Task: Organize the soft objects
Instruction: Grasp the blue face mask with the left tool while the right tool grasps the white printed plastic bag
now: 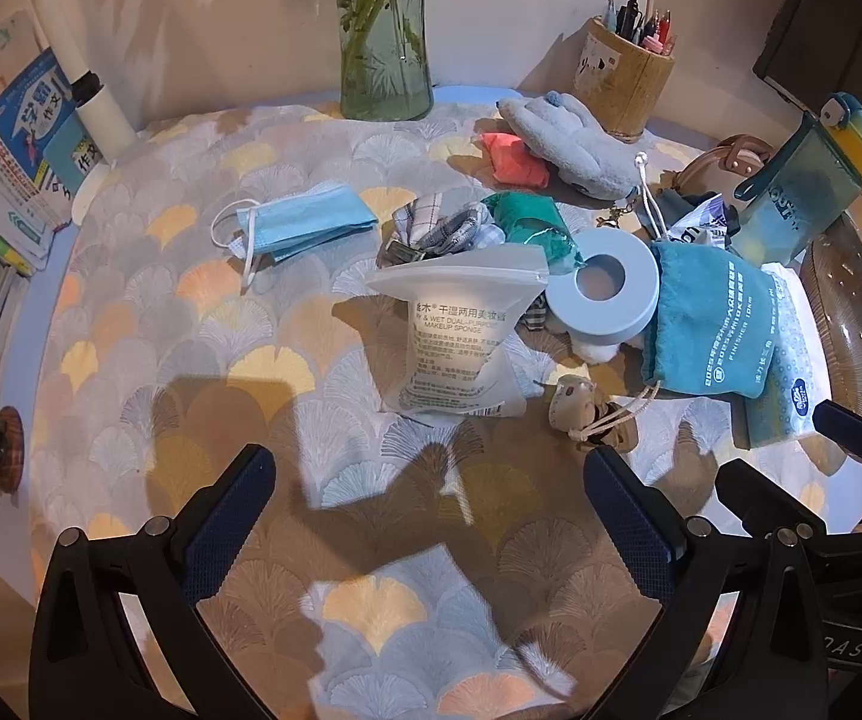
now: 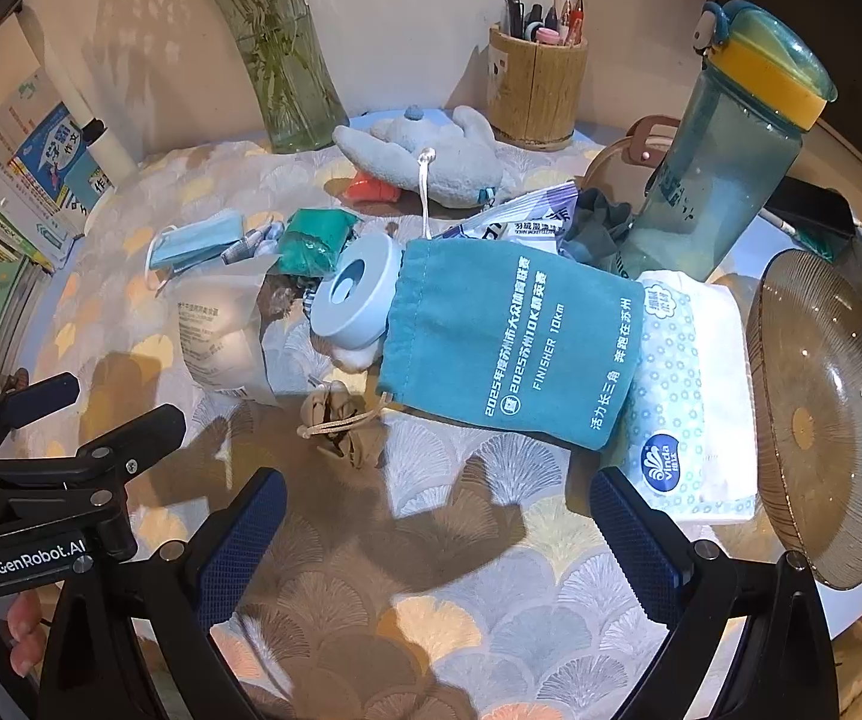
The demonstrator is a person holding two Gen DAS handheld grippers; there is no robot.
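Observation:
Soft things lie on the patterned tablecloth (image 1: 191, 324): a blue face mask (image 1: 305, 222), a makeup sponge pouch (image 1: 461, 336), a teal drawstring bag (image 1: 707, 324) (image 2: 509, 342), a grey plush toy (image 1: 569, 144) (image 2: 431, 156), a green cloth (image 1: 533, 222), a plaid cloth (image 1: 443, 228), a small tan bag (image 2: 341, 426) and a tissue pack (image 2: 683, 396). My left gripper (image 1: 431, 474) is open and empty, just short of the pouch. My right gripper (image 2: 437, 492) is open and empty, just short of the teal bag.
A blue ring-shaped holder (image 1: 605, 288) sits mid-pile. A glass vase (image 1: 383, 30), a pen holder (image 1: 623, 78) and a water bottle (image 2: 725, 144) stand at the back. A glass plate (image 2: 827, 414) lies far right. Books (image 1: 11, 150) stand at left.

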